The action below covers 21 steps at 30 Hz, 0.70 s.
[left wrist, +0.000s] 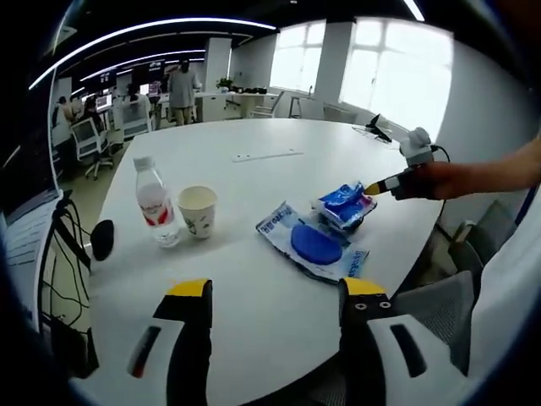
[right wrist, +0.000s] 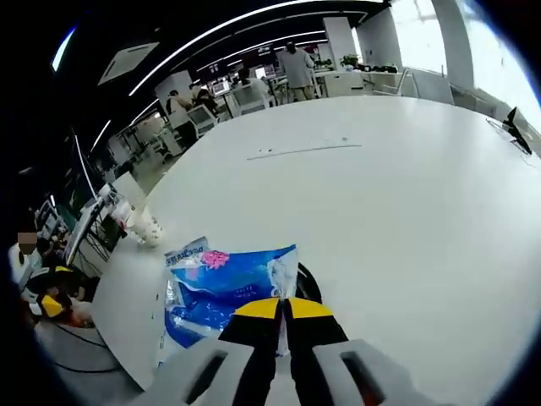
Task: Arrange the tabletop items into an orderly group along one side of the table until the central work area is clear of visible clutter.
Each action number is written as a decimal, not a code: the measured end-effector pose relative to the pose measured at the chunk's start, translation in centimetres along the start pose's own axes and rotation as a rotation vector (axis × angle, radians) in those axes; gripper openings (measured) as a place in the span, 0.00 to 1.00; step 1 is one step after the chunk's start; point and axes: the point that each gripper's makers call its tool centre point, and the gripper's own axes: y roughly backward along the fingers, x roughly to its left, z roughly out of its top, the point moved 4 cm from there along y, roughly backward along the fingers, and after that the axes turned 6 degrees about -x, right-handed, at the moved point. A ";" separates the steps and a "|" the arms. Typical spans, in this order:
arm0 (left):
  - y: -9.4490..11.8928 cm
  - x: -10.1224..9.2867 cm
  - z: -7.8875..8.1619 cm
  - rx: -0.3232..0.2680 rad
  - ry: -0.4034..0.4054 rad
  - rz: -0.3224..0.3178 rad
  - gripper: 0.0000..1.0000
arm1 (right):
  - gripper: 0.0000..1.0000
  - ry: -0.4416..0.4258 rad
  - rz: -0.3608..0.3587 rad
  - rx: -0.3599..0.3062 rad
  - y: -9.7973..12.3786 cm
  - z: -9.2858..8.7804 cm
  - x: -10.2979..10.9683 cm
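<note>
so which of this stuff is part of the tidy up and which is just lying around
Job:
- water bottle
- paper cup
- flat blue-and-white packet
- blue snack packet, pinched by the right tool
- left tool, open over the white table

Lying about:
- office chairs
- cables at the table edge

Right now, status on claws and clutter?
Left claw open, idle. Right claw shut on blue packet. Bottle, paper cup untouched.

A large white round table [left wrist: 279, 211] fills the frame's middle in an open office. Bright windows [left wrist: 372, 63] sit upper right, ceiling light strips [left wrist: 144, 34] curve across the upper left. Desks and office chairs [left wrist: 89, 139] stand at left, where people stand farther back.
</note>
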 end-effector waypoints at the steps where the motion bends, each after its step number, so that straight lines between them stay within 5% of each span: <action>1: 0.1 0.0 -0.1 0.001 0.001 0.002 0.61 | 0.00 -0.003 -0.003 -0.001 -0.2 0.2 -0.2; 21: 1.0 -0.5 -1.3 0.028 0.041 0.049 0.61 | 0.00 -0.062 -0.055 0.005 -5.4 4.2 -4.3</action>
